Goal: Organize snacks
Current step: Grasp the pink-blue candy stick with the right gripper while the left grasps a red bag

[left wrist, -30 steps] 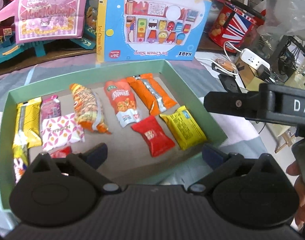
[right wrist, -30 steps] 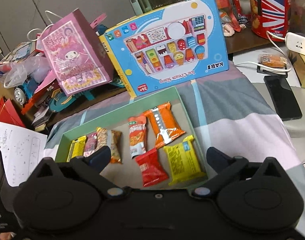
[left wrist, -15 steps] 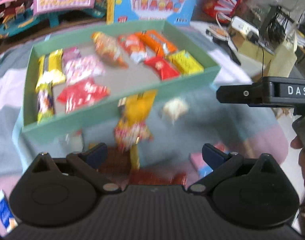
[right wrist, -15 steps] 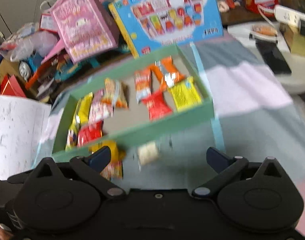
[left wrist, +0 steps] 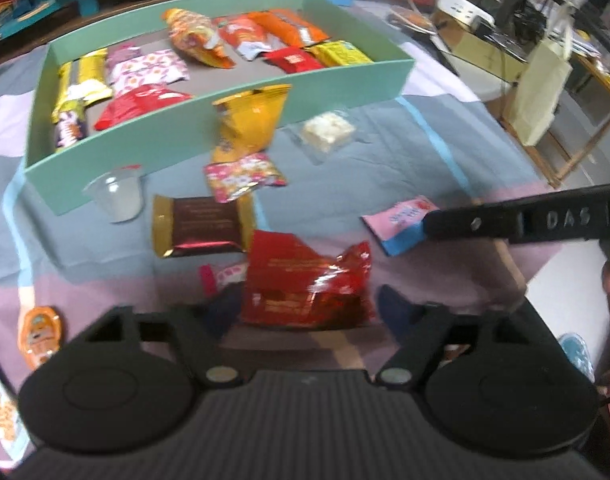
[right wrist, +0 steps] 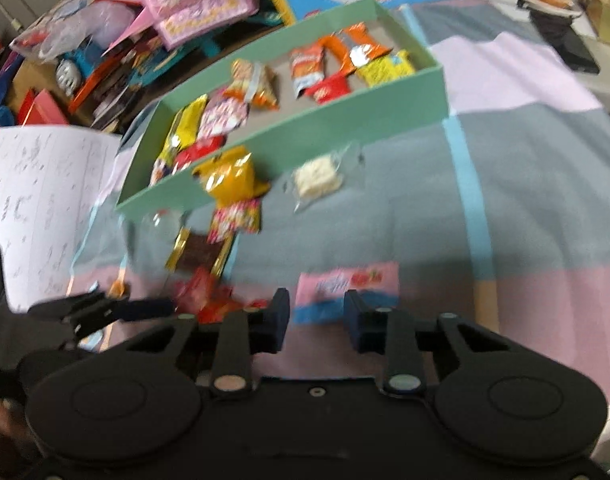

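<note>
Far left on the striped cloth [left wrist: 385, 152] lies a small orange packet [left wrist: 39, 334], well apart from the rest. Next a clear plastic cup [left wrist: 117, 198] on its side, touching the front wall of the green box [left wrist: 241, 120]. Box holds sorted snacks: yellow bars at left end, pink patterned pack, red pack, orange packs mid, red and yellow squares at right end. In front of the box wall: yellow bag [left wrist: 247, 124] leaning on it, pink candy pack [left wrist: 243, 176] just below, brown chocolate bar [left wrist: 201, 226] with gold ends beside the cup. Left gripper [left wrist: 309, 308] spread wide, fingers either side of the red foil bag [left wrist: 305, 284], not touching as far as seen, blurry. A small pink-red wrapper pokes out at the bag's left edge. Right of the yellow bag a clear pack with white cake [left wrist: 327, 132] lies alone on grey cloth. Further right the pink-and-blue pack [right wrist: 347, 294] on the pink stripe; right gripper [right wrist: 317, 320] half spread, fingers straddling its near edge, no pinch visible. White sheet with writing [right wrist: 37, 208] at the far left of the right wrist view
</note>
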Motion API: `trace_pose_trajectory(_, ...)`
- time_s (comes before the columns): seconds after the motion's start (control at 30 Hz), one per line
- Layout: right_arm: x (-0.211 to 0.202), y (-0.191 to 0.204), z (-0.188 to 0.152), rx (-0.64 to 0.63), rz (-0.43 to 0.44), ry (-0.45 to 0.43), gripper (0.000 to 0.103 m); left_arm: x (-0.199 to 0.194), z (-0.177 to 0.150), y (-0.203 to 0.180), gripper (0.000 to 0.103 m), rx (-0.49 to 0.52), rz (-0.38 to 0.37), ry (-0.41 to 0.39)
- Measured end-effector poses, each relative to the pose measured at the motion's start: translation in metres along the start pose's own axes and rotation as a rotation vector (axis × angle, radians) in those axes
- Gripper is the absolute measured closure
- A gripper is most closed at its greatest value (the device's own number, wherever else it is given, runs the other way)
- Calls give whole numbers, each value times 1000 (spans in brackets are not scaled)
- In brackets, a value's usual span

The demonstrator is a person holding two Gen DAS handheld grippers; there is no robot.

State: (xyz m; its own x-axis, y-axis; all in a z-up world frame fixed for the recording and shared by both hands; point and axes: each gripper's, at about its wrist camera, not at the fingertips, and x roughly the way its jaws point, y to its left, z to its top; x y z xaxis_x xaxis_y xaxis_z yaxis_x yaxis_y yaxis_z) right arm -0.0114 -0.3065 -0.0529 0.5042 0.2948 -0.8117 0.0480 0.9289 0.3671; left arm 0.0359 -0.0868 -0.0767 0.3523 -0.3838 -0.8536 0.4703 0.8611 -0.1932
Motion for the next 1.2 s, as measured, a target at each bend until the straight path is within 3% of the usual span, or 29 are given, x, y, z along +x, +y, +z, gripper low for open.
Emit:
trace_pose_trajectory(0.13, 9, -5, -2, 15, 13, 53, 73, 6, 5, -9, 44, 32, -20, -7)
trace_pose_trajectory(0.3, 21, -9, 4, 55, -5, 40, 73, 17, 18, -8, 41, 2, -22, -31)
trace_pose_trajectory(0.43, 27, -18, 17, 98, -20, 13, 73, 21, 27, -6, 35, -28, -22, -32)
trace_pose_trajectory(0.53, 33, -20, 22, 103, -16, 10, 73, 22, 28, -10, 22, -27, -37, 10)
trace_pose_trajectory(0.63, 37, -18, 24, 90, -21, 5, 73, 20, 24, -15, 22, -21, 3, 32)
trace_pose_trajectory(0.77, 44, -6, 26, 52, -39, -18, 73, 20, 24, -15, 29, -41, -32, 40)
trace_pose_trajectory(0.9, 49, 10, 27, -36, -81, -37, 71, 25, 24, -19, 29, -38, -34, 40)
trace_pose_trajectory(0.97, 49, 17, 25, -104, -112, -40, 83, 28, 25, -21, 29, -37, -29, 34)
trace_pose_trajectory(1.0, 49, 19, 25, -125, -121, -44, 84, 29, 26, -22, 29, -34, -25, 29)
trace_pose_trajectory(1.2, 35, -11, 33, -47, -154, -86, 84, 45, 43, -33, 30, 33, 41, -35)
